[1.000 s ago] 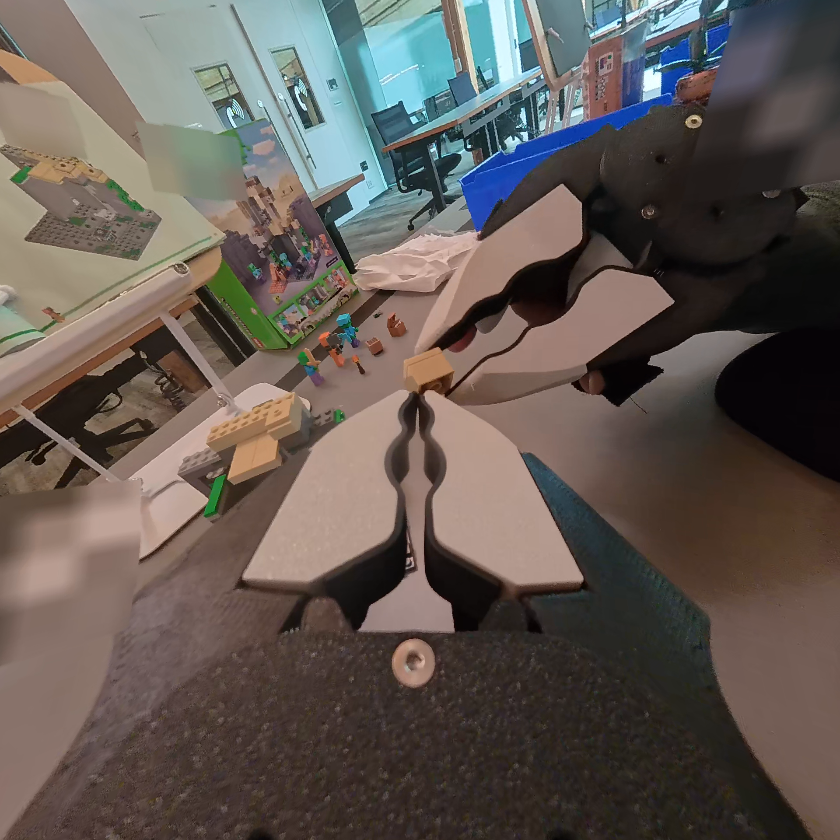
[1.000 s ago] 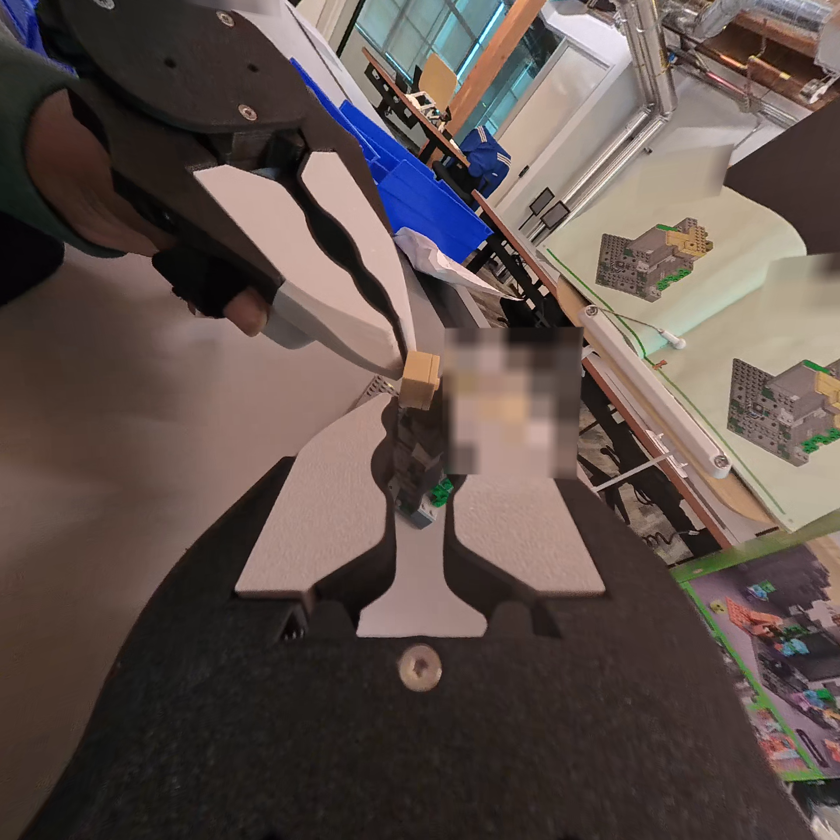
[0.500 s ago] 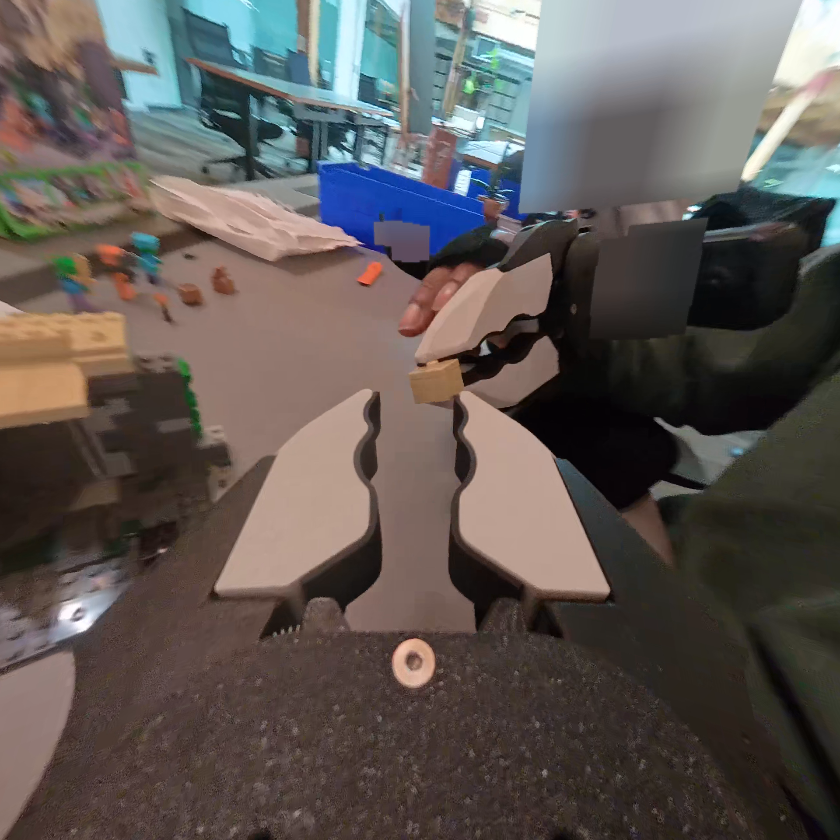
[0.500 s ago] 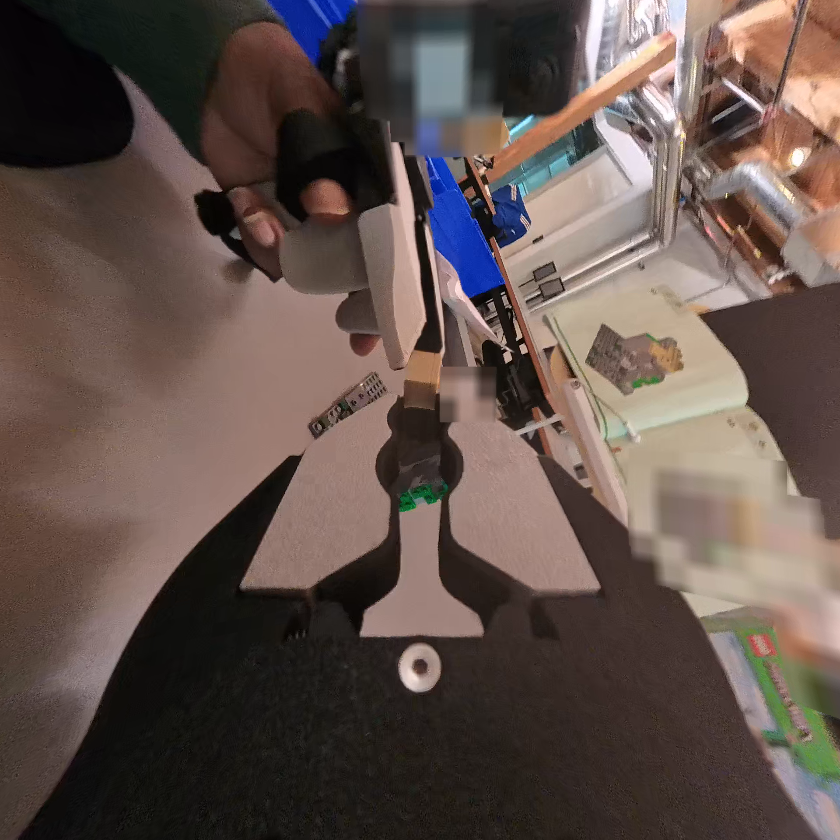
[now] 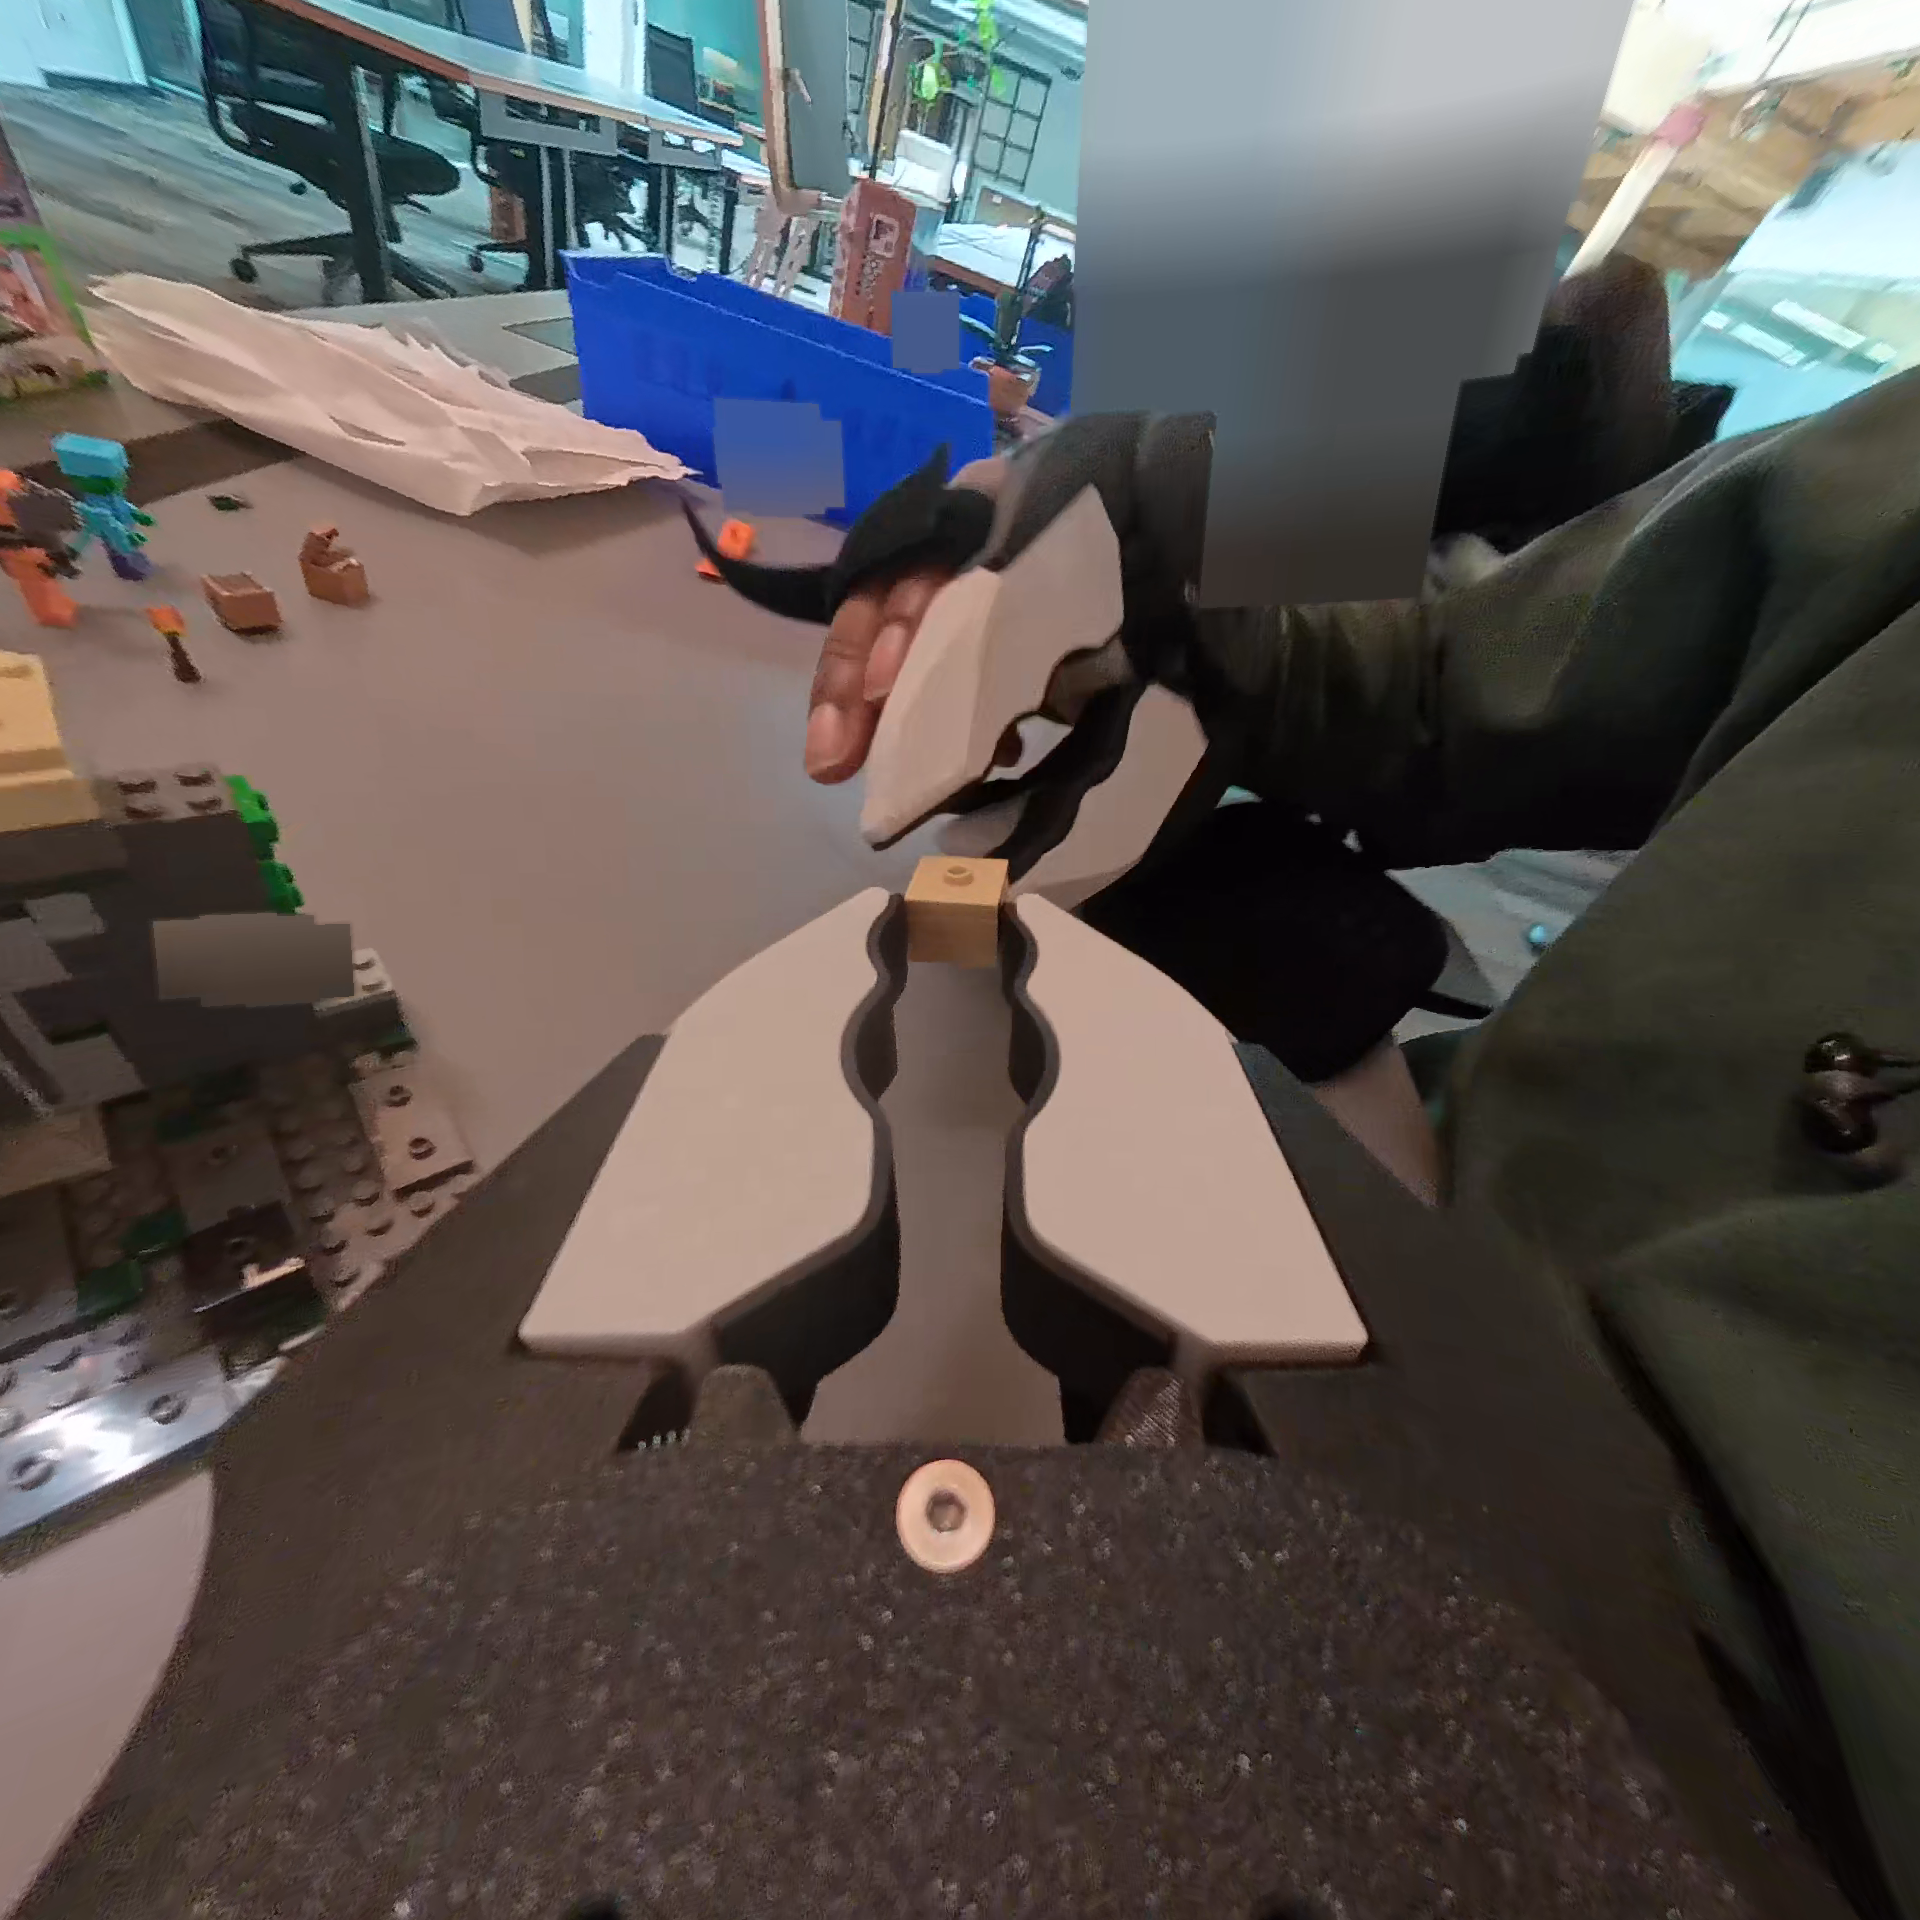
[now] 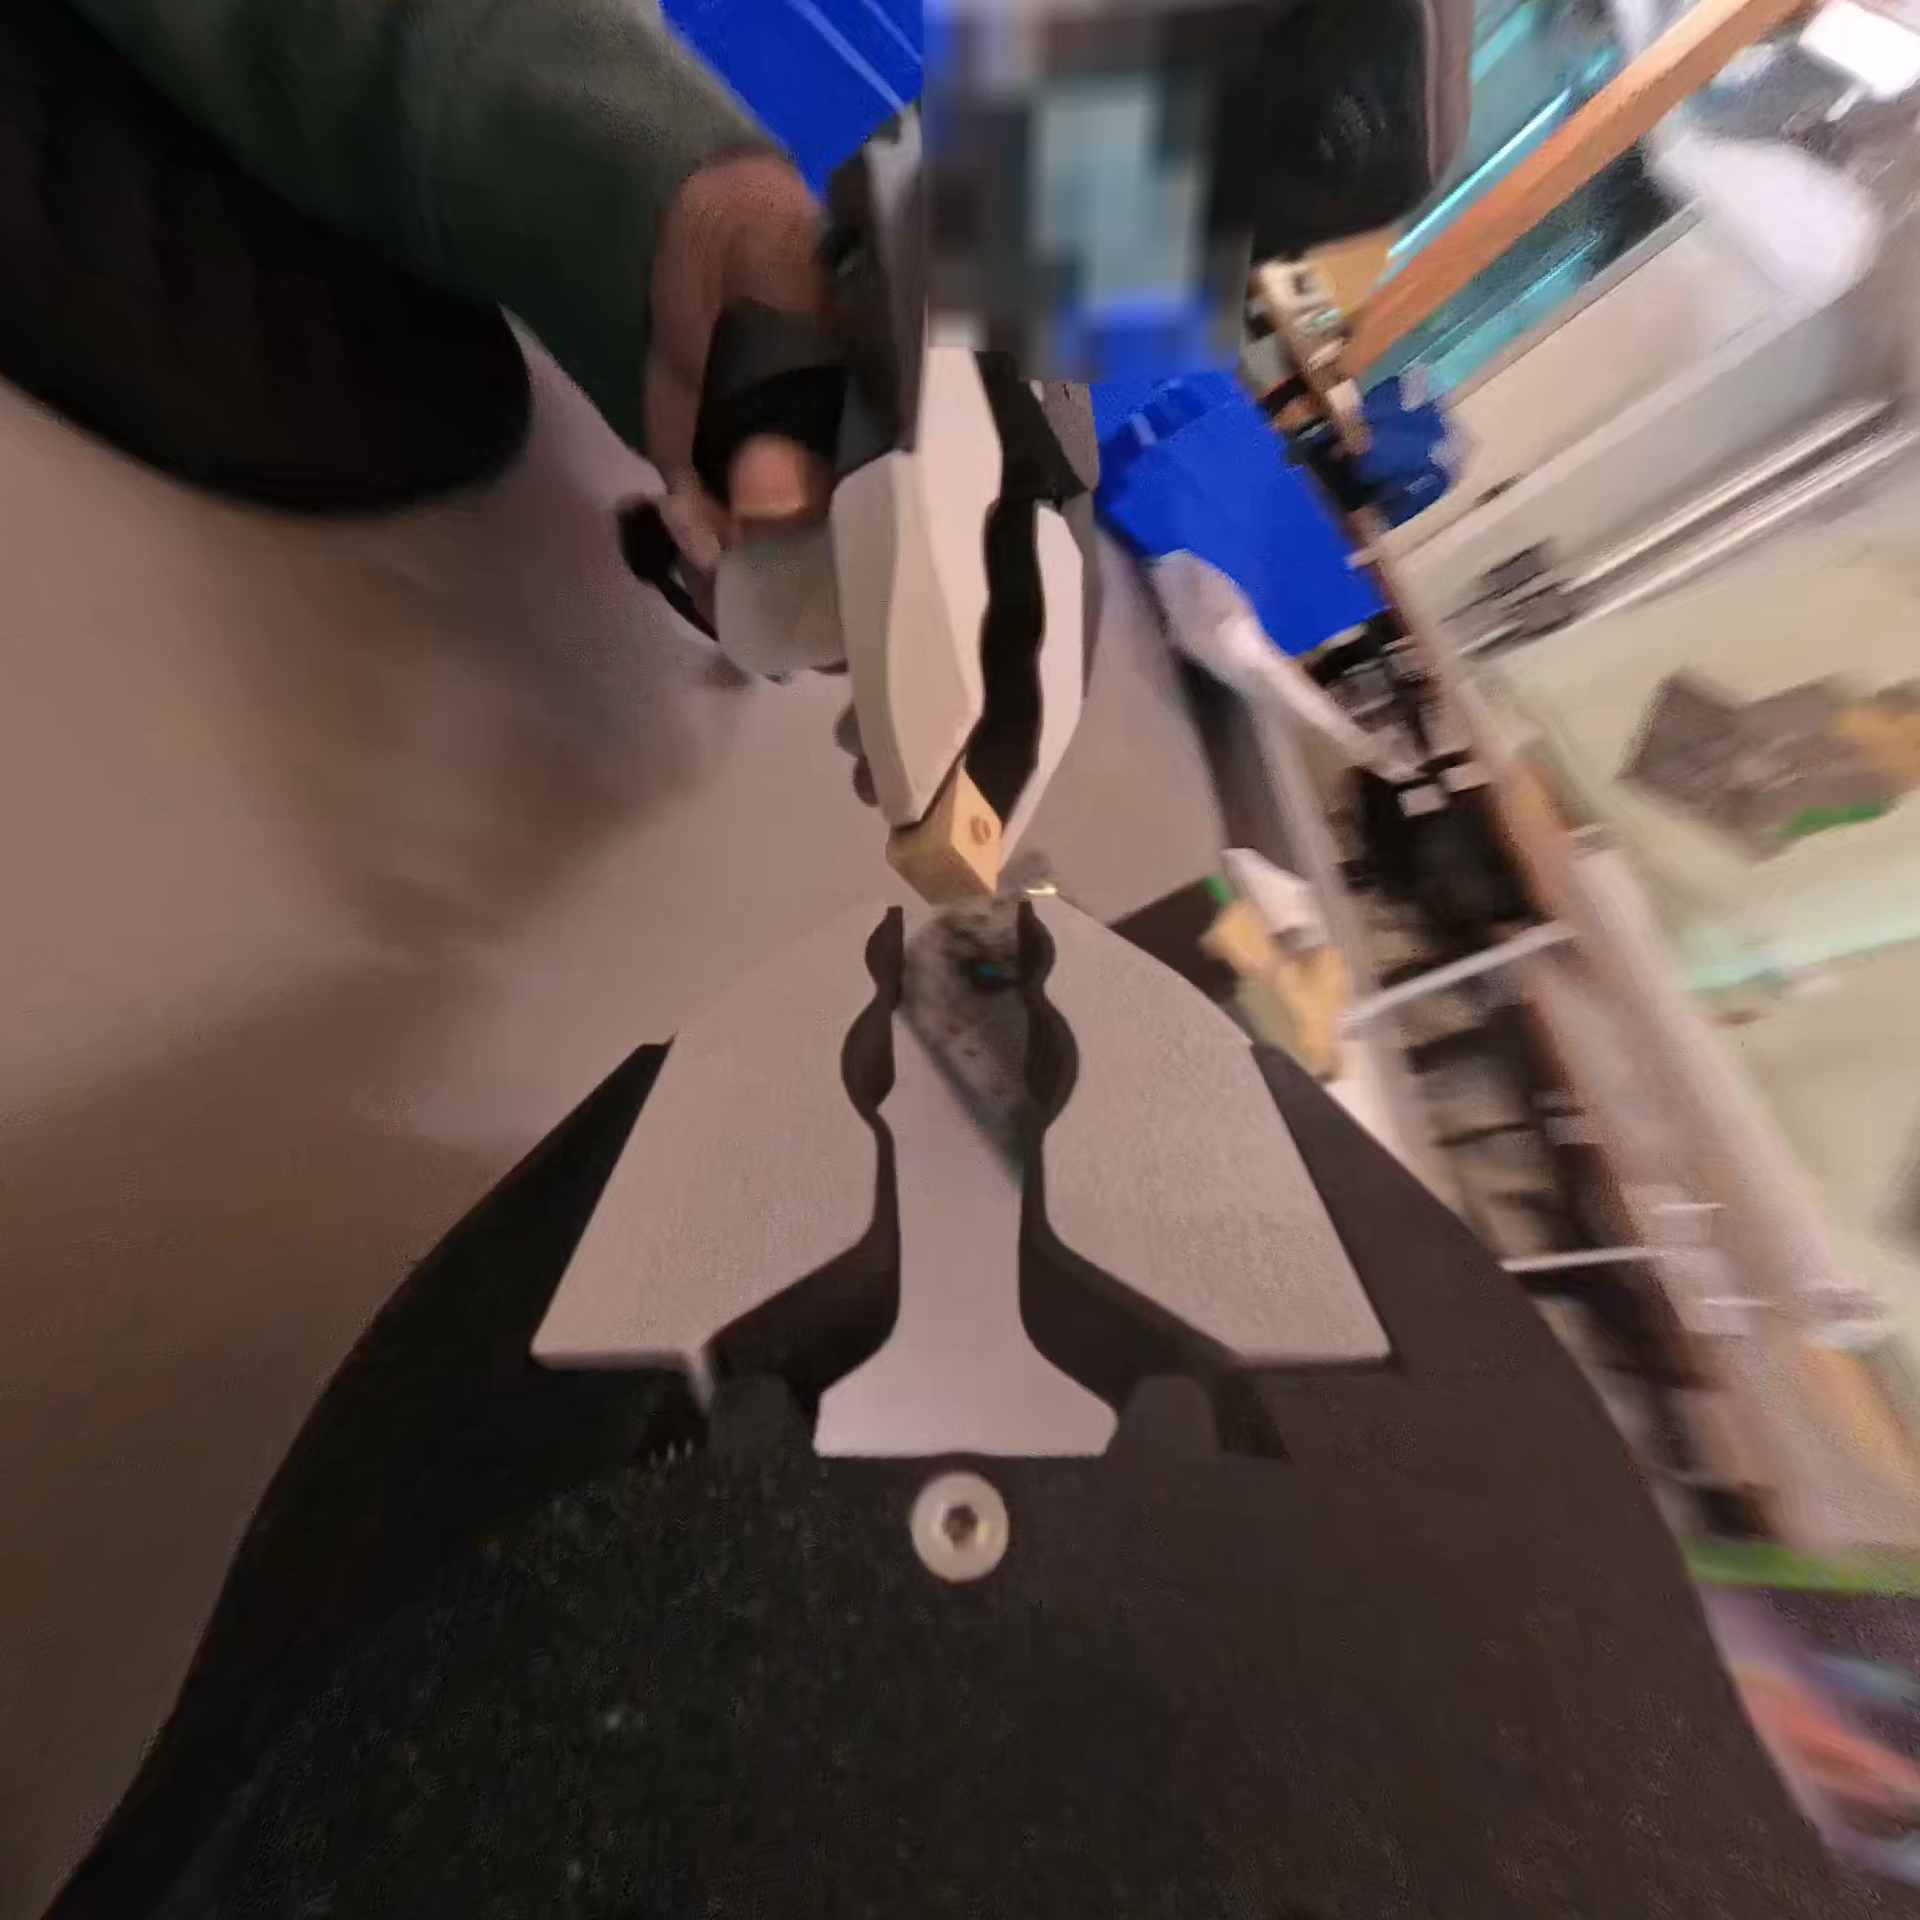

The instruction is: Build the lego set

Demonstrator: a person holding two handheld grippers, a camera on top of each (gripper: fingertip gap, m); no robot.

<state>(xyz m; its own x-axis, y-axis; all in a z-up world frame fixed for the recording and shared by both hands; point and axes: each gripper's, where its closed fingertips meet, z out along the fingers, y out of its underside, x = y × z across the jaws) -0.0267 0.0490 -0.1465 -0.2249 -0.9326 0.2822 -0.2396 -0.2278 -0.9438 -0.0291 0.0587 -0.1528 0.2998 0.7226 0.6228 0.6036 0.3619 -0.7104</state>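
A small tan brick (image 5: pixel 951 925) sits pinched between the tips of my left gripper (image 5: pixel 954 914), stud up, held above the grey table. In the right wrist view the same brick (image 6: pixel 951 836) shows at the tip of the left gripper (image 6: pixel 951 821). My right gripper (image 5: pixel 961 847) hovers just beyond and above the brick with its jaws parted and nothing in them. In its own view the right gripper (image 6: pixel 958 920) stands open; a blurred grey shape shows through the gap. The grey, tan and green lego build (image 5: pixel 187 1039) stands to the left.
Minifigures (image 5: pixel 104 499) and brown bits (image 5: pixel 239 603) lie at the far left. A white paper bag (image 5: pixel 343 405) and a blue bin (image 5: pixel 769 384) are behind, with an orange piece (image 5: pixel 732 535) near them. The open instruction booklet (image 6: pixel 1714 769) is at the right, blurred.
My left gripper opened, then shut on the tan brick. The right gripper let the brick go and its jaws parted. Both views swung away from the build; the right view is blurred.
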